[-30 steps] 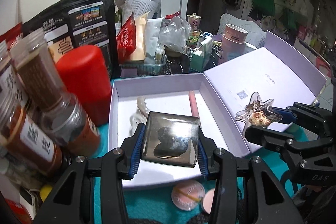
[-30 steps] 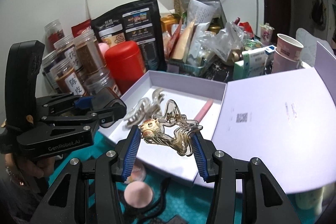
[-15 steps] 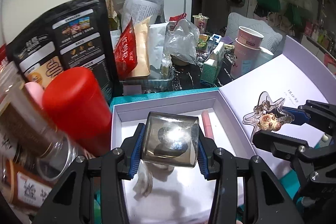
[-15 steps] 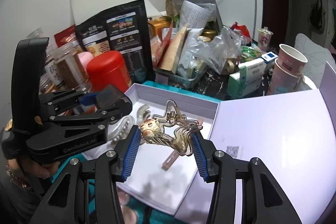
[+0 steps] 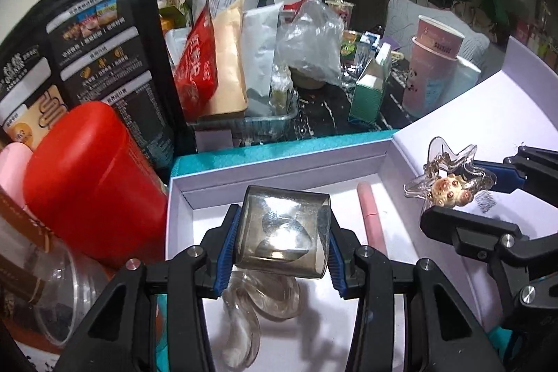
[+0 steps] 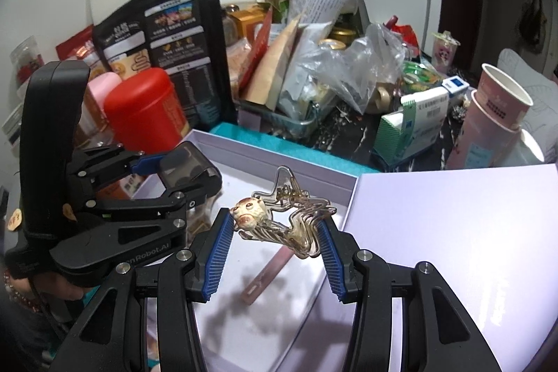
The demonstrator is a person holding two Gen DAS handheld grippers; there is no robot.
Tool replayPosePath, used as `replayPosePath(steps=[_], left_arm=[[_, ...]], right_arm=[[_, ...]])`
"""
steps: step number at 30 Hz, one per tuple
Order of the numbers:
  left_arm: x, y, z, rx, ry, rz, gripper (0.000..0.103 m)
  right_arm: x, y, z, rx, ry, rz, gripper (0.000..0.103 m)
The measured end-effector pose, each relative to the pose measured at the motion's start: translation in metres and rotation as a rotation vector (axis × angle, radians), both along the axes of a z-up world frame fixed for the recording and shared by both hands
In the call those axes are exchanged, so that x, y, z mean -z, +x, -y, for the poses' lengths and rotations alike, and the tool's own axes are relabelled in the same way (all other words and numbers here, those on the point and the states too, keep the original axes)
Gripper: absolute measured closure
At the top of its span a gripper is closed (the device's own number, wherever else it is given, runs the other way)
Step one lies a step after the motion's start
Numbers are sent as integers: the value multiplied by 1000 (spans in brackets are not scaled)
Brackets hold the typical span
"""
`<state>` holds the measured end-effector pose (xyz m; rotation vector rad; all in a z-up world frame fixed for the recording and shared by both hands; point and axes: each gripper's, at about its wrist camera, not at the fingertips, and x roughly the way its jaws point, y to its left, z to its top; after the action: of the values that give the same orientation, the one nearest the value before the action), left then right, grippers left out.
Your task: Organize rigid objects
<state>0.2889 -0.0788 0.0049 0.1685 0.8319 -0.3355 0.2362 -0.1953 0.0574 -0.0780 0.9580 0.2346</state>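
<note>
Left wrist view | left gripper (image 5: 282, 237) pinching smoky cube (image 5: 283, 234) at lower centre, now advancing over white box (image 5: 279, 159) | right gripper (image 6: 273, 229) pinching star clip (image 6: 279, 215), following | drop-off nearing

dim indoor light from above, heavy fisheye bending in both views

the white box floor (image 6: 244, 271) catches hard dark shadows under the right hand-held gripper (image 6: 275, 229); a pale glare sits on the smoky cube (image 5: 282, 229) and a soft sheen on the open lid (image 6: 488, 285). the room's far right falls into near black, corners are vignetted, straight edges bow, and the black pouch (image 5: 104, 58) at left smears.
</note>
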Motion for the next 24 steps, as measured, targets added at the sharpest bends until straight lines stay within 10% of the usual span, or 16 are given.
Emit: replayPosePath(steps=[24], left_arm=[[33,30,7,-28,1,-136,53]], right_arm=[[25,18,-6,40,-98,-58,45]])
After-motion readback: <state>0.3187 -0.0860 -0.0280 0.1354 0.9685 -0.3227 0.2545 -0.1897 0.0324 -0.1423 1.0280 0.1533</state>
